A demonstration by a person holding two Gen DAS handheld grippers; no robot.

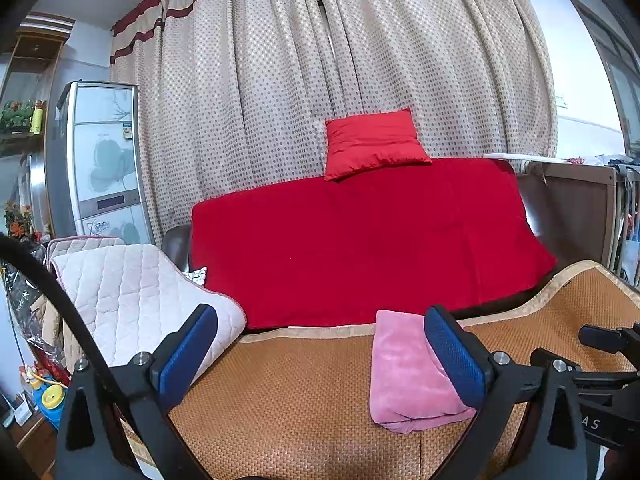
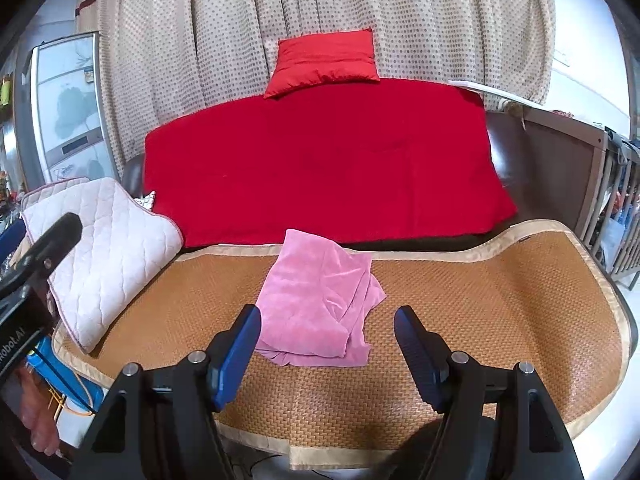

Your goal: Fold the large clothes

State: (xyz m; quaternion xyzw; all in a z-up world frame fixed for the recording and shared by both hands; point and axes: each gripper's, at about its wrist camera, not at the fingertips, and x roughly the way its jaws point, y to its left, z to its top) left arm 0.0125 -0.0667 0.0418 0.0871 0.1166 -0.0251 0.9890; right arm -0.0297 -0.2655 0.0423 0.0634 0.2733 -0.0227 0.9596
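Two grippers, one garment. I hold the left gripper (image 1: 320,354) with its blue pads spread wide and nothing between them; the right gripper (image 2: 328,354) likewise stands wide apart and empty. One pink garment (image 2: 318,300), folded into a rough block with a loose flap at its right edge, lies on the woven mat (image 2: 500,312). It sits just ahead of the right gripper, nearer that gripper's left pad, and in the left wrist view the same pink garment (image 1: 404,376) lies ahead and to the right, partly covered by the left gripper's right pad. One quilted white pad (image 2: 100,248) rests to the left, overlapping the mat's corner. Beyond the garment I count one red blanket (image 2: 320,160), one red cushion (image 2: 326,60) and one dotted curtain (image 2: 320,0). The garment's underside and inner layers are hidden; whether the pads touch it I cannot tell.
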